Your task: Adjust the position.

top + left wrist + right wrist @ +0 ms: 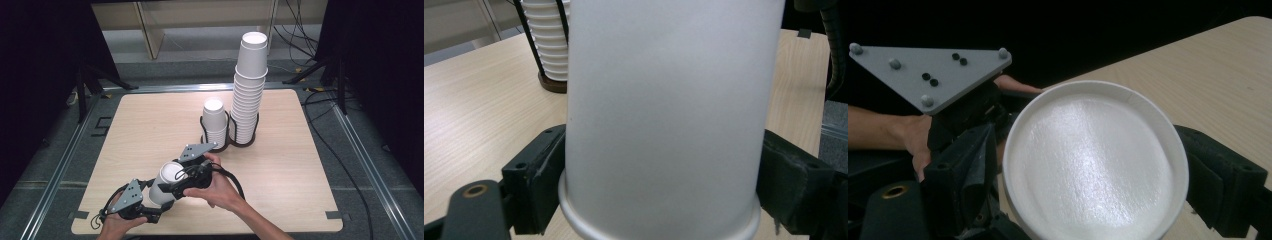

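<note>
While the person's two forearms come in from the near edge in the high view, the left claw (150, 202) lies low at the near left of the worktop (150, 120), its jaws closed on the lower part of a white paper cup (165, 185) that leans up and to the right, and the right claw (182, 180) reaches across from the right hand (215, 190) to the cup's upper end, with a grey three-cornered plate on top of each claw. Farther off near the middle of the worktop stand two cup stacks in a dark double holder (227, 142): a short stack (215, 122) on the left and a tall stack (248, 90) on the right, touching side by side. In the left claw's view the cup (669, 115) stands between both black jaws, whose pads press its wall just above the rolled rim, so it is gripped; one stack (546, 40) in its holder shows far left. In the right claw's view the cup's round end (1095, 165) faces the camera between the two jaws, which sit at its sides; I cannot tell whether they press it. Beyond it shows the left hand (918, 140) with its claw.
</note>
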`<state>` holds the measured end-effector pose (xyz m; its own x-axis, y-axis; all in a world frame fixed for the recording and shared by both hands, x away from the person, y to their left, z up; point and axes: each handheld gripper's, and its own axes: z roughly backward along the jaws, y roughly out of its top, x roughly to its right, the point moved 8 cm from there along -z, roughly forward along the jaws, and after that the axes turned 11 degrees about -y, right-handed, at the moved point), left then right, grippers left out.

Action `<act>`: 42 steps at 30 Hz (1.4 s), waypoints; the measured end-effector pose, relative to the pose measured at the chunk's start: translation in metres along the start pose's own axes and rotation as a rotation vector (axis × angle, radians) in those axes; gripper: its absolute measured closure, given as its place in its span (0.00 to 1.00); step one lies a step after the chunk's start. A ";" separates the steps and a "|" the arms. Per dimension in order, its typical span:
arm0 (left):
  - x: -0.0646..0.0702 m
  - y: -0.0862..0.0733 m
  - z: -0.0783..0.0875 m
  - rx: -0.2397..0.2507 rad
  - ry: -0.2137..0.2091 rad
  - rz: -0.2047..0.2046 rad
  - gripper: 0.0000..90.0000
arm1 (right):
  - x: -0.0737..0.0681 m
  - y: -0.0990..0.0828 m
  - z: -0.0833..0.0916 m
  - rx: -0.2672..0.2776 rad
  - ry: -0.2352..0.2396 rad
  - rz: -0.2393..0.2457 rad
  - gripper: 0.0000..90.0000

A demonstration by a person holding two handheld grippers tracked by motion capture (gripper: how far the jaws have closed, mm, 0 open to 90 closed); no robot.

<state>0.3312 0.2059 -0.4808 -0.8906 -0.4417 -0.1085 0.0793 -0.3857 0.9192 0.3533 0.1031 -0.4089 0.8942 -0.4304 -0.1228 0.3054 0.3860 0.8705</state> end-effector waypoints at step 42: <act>-0.004 0.008 0.007 0.098 -0.012 -0.010 0.14 | 0.032 0.000 0.025 -0.075 0.092 -0.053 0.27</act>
<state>0.3325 0.2100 -0.4702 -0.8966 -0.4280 -0.1141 0.0264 -0.3089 0.9507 0.3737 0.0693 -0.4010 0.9013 -0.3769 -0.2137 0.3736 0.4261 0.8239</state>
